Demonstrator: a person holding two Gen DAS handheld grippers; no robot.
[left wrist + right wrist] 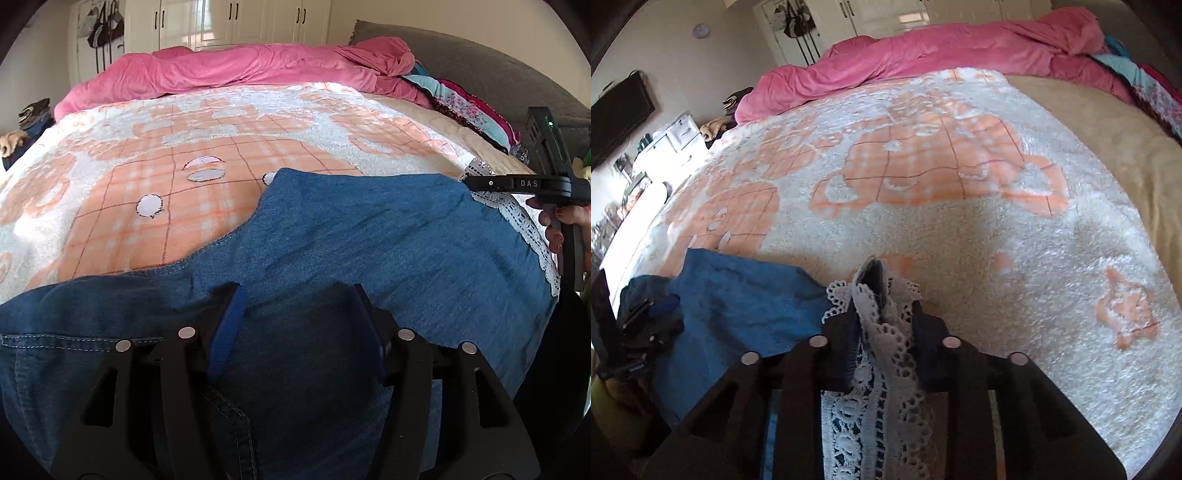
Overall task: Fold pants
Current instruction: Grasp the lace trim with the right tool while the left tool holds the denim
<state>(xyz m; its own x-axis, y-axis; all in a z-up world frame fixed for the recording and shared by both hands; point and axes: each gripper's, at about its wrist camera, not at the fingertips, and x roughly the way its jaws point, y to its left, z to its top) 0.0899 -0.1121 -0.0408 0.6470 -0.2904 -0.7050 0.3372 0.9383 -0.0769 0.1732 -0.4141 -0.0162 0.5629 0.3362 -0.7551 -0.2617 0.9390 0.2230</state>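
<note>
Left wrist view: the left gripper (295, 317) has its jaws spread wide, resting over the denim pants (351, 236), gripping nothing. The pants lie spread across the near edge of the orange-and-white blanket (155, 192). The right gripper (480, 182) reaches the lace hem (517, 218) at the right.

Right wrist view: the right gripper (882, 306) is clamped narrow on the lace hem (886, 350) of the pants (738, 306), lifting it above the blanket (960, 240). A pink duvet (923, 55) lies beyond.
</note>
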